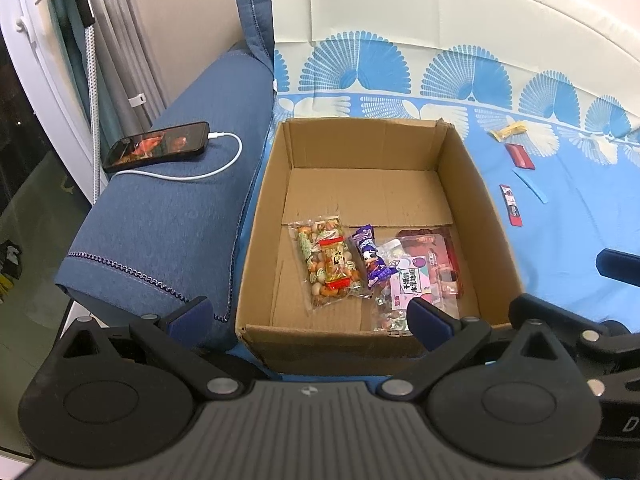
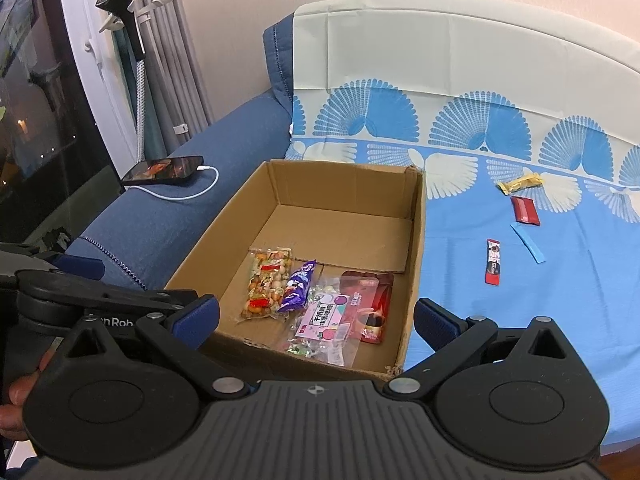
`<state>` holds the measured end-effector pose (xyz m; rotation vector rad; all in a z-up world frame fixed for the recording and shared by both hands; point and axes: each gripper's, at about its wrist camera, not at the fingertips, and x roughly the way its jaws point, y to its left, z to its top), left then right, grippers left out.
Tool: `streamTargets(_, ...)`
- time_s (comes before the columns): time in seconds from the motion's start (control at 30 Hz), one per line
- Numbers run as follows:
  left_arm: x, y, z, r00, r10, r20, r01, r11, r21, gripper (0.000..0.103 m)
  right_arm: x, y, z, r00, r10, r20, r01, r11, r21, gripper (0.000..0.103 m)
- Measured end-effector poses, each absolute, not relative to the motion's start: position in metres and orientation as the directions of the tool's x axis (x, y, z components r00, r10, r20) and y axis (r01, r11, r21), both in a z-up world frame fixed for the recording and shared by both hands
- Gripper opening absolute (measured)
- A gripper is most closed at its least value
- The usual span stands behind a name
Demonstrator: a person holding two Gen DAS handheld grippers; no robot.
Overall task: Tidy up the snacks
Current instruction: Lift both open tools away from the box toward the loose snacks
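Left tongs (image 1: pixel 308 316): spread wide, nothing between the pads, poised at the near rim of the cardboard box (image 1: pixel 256 216). Right tongs (image 2: pixel 316 318): also spread wide and empty, at the same near rim, a little to the box's right.

Only the right wrist view shows the left tongs' body, off to its left, with a bit of the person's hand (image 2: pixel 16 396) below it. Only the left wrist view shows a blue pad of the right tongs at its right edge.

Box sits on the blue fan-print sheet (image 1: pixel 560 240) of the bed, straight ahead of both tongs. Inside, at the near end of the floor, four packets side by side: clear bag of mixed nuts (image 1: pixel 326 266) leftmost, purple wrapper (image 1: pixel 372 258), clear candy bag with pink label (image 1: pixel 400 288), red pouch (image 1: pixel 436 256) rightmost, partly under the candy bag.

Loose on the sheet, ahead and right of the tongs, well apart from the box, four items: yellow packet (image 2: pixel 520 182) farthest, red packet (image 2: pixel 526 210), blue strip (image 2: pixel 528 243), red-and-black stick (image 2: pixel 493 267) nearest.

Ahead and left: one phone (image 1: pixel 158 145) on the blue sofa arm (image 1: pixel 160 232), one white cable (image 1: pixel 228 156) plugged in
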<state>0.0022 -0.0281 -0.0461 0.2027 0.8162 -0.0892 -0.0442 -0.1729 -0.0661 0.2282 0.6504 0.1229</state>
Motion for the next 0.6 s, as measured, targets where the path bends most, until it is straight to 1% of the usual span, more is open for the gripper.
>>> streamTargets(0.37, 0.014, -0.045, -0.043, 0.664, 0.002, -0.748, 0.175, 0.972, 0.158, 0.103, -0.044, -0.201, -0.071, 0.806, 0.17, -0.566, 0.019, 0.95, 0.313, 0.103)
streamTargets(0.6, 0.035, -0.059, -0.039, 0.645, 0.018, -0.764, 0.164, 0.973, 0.161, 0.103, -0.036, -0.248, -0.086, 0.809, 0.097, -0.579, 0.142, 0.925, 0.353, 0.103)
